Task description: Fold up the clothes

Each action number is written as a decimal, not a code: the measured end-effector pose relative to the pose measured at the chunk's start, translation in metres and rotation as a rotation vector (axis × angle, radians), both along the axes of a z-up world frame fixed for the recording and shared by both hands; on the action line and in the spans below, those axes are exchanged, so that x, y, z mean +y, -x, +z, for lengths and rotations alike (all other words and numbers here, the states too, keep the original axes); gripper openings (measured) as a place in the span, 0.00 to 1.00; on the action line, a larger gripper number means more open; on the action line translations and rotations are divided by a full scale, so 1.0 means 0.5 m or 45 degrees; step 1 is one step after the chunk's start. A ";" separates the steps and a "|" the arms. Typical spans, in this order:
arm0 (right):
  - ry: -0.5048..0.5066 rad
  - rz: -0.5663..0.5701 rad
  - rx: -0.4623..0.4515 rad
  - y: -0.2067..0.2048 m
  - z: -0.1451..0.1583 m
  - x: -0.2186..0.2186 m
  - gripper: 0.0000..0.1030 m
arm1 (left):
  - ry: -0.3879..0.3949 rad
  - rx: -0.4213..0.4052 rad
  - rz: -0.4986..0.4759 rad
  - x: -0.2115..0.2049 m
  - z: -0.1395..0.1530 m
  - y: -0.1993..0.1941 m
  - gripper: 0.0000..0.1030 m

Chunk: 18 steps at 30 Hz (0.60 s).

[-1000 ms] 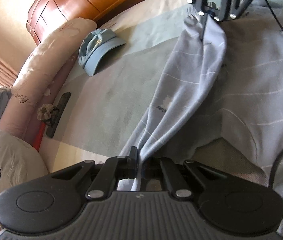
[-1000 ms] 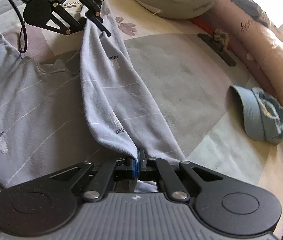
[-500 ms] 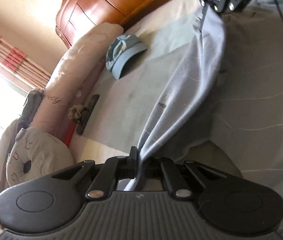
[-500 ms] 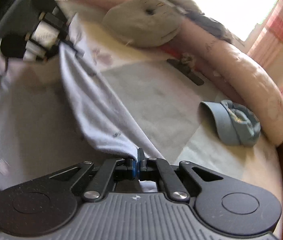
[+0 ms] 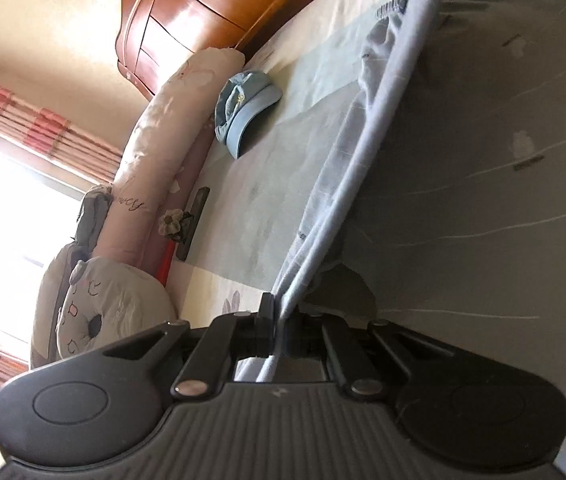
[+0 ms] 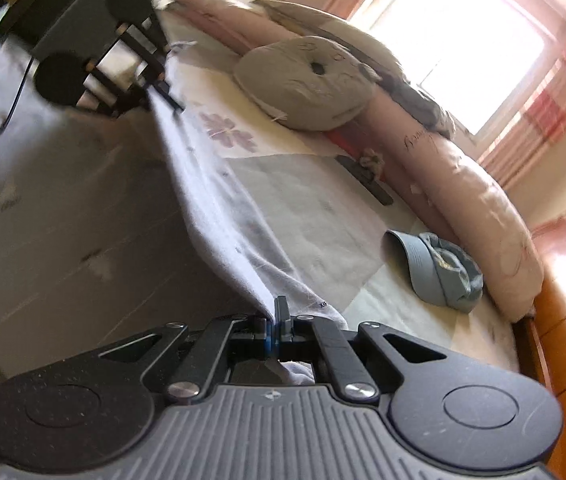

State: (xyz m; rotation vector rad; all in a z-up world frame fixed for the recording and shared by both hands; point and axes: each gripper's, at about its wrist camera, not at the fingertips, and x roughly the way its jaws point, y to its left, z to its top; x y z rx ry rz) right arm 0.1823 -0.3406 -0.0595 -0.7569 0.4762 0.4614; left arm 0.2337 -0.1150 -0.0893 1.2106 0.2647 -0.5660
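Two tools (image 5: 277,312) (image 6: 273,314) pinching one garment (image 5: 363,168); one cap (image 5: 243,112).

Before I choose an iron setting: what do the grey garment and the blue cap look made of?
Garment: soft, matte knit, probably cotton jersey; it drapes limply and creases between both shut grippers. Cap: matte woven cloth, maybe cotton or denim; its brim stays stiff while the crown crumples.
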 end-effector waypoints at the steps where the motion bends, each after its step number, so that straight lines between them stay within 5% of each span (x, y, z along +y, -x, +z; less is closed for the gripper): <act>1: 0.025 0.012 -0.012 0.006 -0.006 0.003 0.02 | -0.001 -0.003 0.003 0.000 0.002 0.006 0.02; 10: 0.088 0.063 -0.057 0.019 -0.019 0.001 0.02 | -0.054 -0.046 -0.039 -0.005 0.011 0.046 0.02; 13: 0.056 0.059 -0.048 0.018 -0.011 -0.003 0.02 | -0.087 -0.081 -0.054 -0.009 -0.011 0.047 0.13; 18: 0.039 0.061 -0.032 0.020 -0.003 -0.001 0.02 | -0.181 -0.100 -0.095 -0.012 -0.064 0.052 0.13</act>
